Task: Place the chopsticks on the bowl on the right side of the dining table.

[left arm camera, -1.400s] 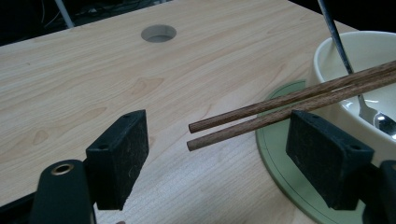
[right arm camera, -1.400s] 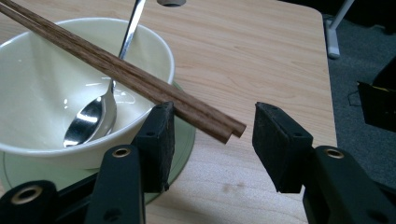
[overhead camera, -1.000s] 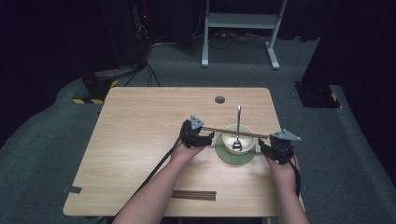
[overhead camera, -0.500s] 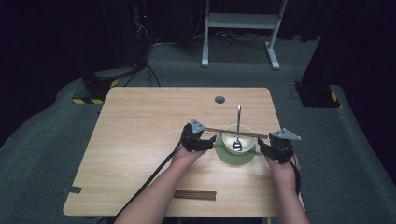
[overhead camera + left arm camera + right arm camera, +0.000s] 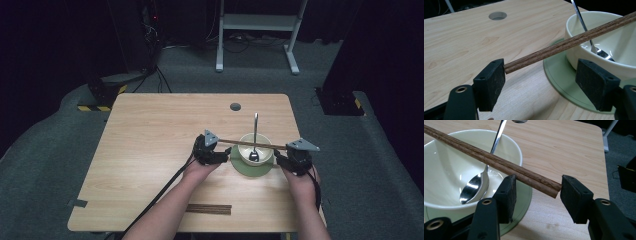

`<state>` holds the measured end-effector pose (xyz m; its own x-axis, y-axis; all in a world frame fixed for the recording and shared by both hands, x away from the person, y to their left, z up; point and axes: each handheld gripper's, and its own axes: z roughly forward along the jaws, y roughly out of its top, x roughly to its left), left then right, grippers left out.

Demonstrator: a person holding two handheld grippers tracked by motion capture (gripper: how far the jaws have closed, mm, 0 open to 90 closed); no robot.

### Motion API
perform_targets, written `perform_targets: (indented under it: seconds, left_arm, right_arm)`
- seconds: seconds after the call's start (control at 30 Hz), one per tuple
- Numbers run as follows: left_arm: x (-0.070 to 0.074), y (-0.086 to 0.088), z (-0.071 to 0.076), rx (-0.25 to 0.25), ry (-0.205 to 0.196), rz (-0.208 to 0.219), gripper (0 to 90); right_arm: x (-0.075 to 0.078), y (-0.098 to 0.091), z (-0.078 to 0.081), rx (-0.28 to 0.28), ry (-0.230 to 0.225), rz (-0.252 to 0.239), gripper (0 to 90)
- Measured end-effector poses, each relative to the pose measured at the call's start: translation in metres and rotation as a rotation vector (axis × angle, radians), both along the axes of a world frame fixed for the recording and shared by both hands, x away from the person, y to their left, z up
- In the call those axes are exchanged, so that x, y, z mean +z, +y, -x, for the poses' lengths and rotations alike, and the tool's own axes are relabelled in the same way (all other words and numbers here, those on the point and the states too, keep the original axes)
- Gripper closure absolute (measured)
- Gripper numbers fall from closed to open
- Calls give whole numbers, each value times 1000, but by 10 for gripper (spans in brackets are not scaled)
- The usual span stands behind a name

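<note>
A pair of brown wooden chopsticks lies across the rim of a cream bowl. The bowl stands on a green saucer and holds a metal spoon. My left gripper is open at the chopsticks' left end, which touches one pad. Its jaws have just been closing a little. My right gripper is open around the other end.
A second pair of chopsticks lies near the table's front edge. A round cable hole sits in the wooden tabletop at the back. Dark floor, cables and a white stand lie beyond the table.
The left gripper has shifted very slightly toward the near side of the table. The right gripper, bowl, spoon and chopsticks stay where they were.
</note>
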<state>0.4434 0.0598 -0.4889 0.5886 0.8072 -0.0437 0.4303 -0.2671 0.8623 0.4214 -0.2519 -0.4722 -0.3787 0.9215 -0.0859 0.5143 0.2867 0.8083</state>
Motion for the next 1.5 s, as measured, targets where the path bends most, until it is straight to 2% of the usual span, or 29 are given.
perform_targets:
  seconds: [0.57,0.8,1.0,1.5]
  left_arm:
    - [-1,2,13,-10,-16,4,276]
    - [-1,4,16,-13,-18,7,291]
    - [-1,6,18,-9,-23,9,304]
    - [0,6,21,-10,-27,11,315]
  right_arm:
    - [0,2,2,-8,-10,26,461]
    - [-2,0,7,-29,-18,17,462]
    - [-2,-1,9,-32,-28,-14,489]
    - [-4,-1,10,-32,-27,-19,491]
